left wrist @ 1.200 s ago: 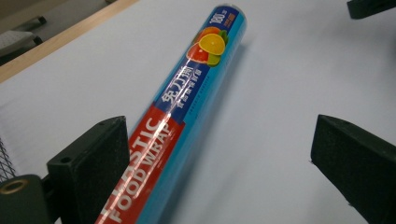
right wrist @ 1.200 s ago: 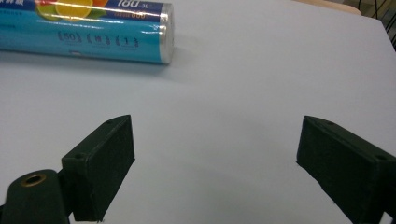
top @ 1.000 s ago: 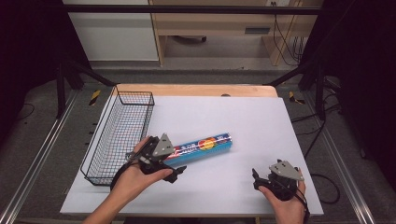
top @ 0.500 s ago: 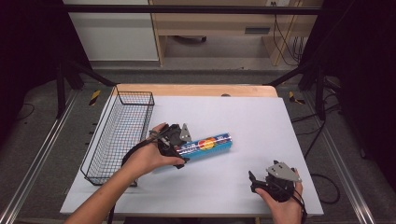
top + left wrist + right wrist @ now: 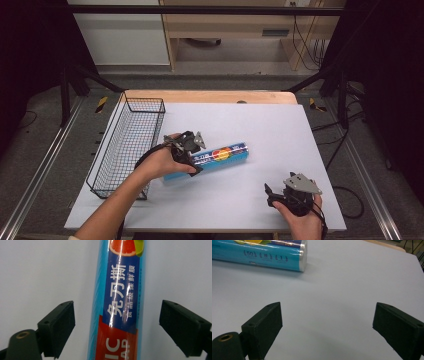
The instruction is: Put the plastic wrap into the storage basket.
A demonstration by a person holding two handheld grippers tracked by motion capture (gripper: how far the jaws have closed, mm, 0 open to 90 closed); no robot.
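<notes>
From above, the left gripper (image 5: pixel 192 159) straddles the blue cling-film box (image 5: pixel 222 155) on the white table (image 5: pixel 280 125), beside the wire basket (image 5: pixel 127 145). Its own view shows jaws just closing, not yet touching. The right gripper (image 5: pixel 327 332) rests released.

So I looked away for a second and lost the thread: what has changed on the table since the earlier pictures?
The left gripper moved onto the cling-film box and now straddles it; its jaws have just been closing but do not yet touch it. The box, wire basket and right gripper stayed put.
</notes>
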